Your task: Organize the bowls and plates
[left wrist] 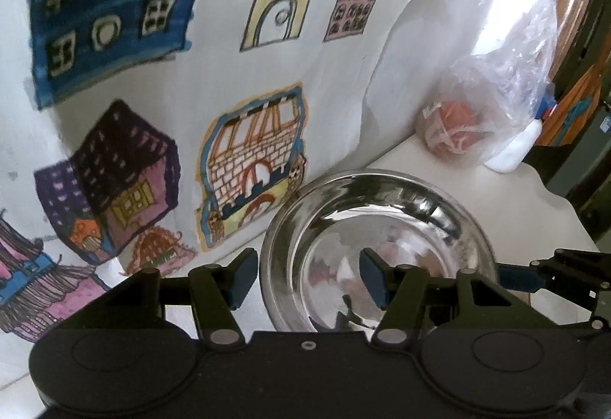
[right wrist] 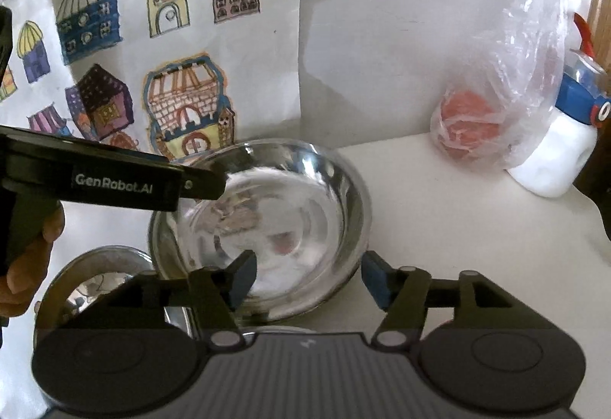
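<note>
Shiny steel bowl (right wrist: 290,212) upright on white table (smaller steel bowl (right wrist: 95,277) just beside)

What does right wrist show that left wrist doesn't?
Only right wrist: a smaller steel dish near the big bowl's left side, the left gripper's body, and the hand holding it. Only left wrist: the left gripper open, straddling the bowl's rim. Both: the large steel bowl, the house-print bag, the plastic bag and the white spray bottle.

The right gripper (right wrist: 307,279) gapes across the steel bowl's (right wrist: 305,197) near rim; the left gripper (right wrist: 114,174) reaches over its far-left rim.
</note>
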